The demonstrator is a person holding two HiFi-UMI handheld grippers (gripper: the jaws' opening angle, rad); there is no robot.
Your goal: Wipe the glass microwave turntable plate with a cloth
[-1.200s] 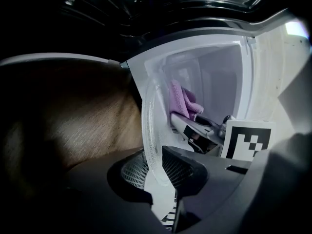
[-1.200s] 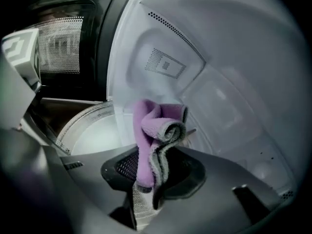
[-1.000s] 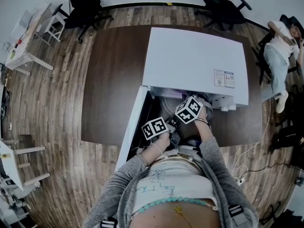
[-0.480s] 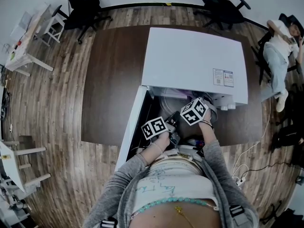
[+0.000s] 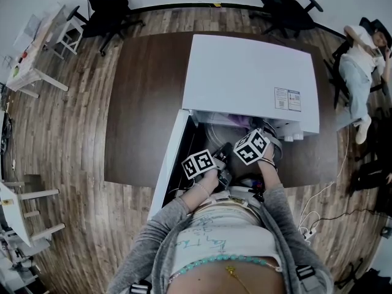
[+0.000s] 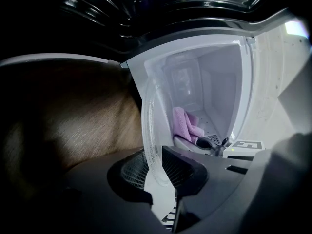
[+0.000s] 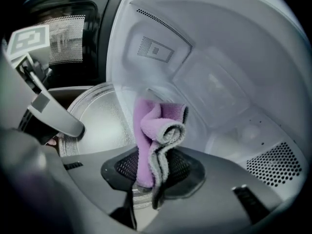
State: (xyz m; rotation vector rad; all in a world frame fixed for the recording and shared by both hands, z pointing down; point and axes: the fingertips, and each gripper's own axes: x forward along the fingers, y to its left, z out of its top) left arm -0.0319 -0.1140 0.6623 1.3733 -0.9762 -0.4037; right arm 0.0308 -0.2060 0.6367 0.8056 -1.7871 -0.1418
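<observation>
The glass turntable plate (image 6: 155,123) stands on edge at the microwave's mouth, its rim pinched between the jaws of my left gripper (image 6: 158,175), which is shut on it. From the right gripper view the plate (image 7: 97,121) shows its broad face, with a left finger (image 7: 54,116) on its rim. My right gripper (image 7: 153,172) is shut on a folded purple cloth (image 7: 157,130), which lies against the plate's face. The cloth (image 6: 183,123) also shows through the glass. In the head view both grippers (image 5: 225,154) (image 5: 263,138) sit at the oven opening.
The white microwave (image 5: 251,78) stands on a dark brown table (image 5: 144,103), its door (image 5: 171,164) swung open to the left. The white cavity (image 7: 224,87) lies behind the cloth. Office chairs (image 5: 107,5) and a seated person (image 5: 361,60) are far off.
My right gripper with the cloth has slid a little to the right across the plate. The left gripper and the plate have stayed put.
</observation>
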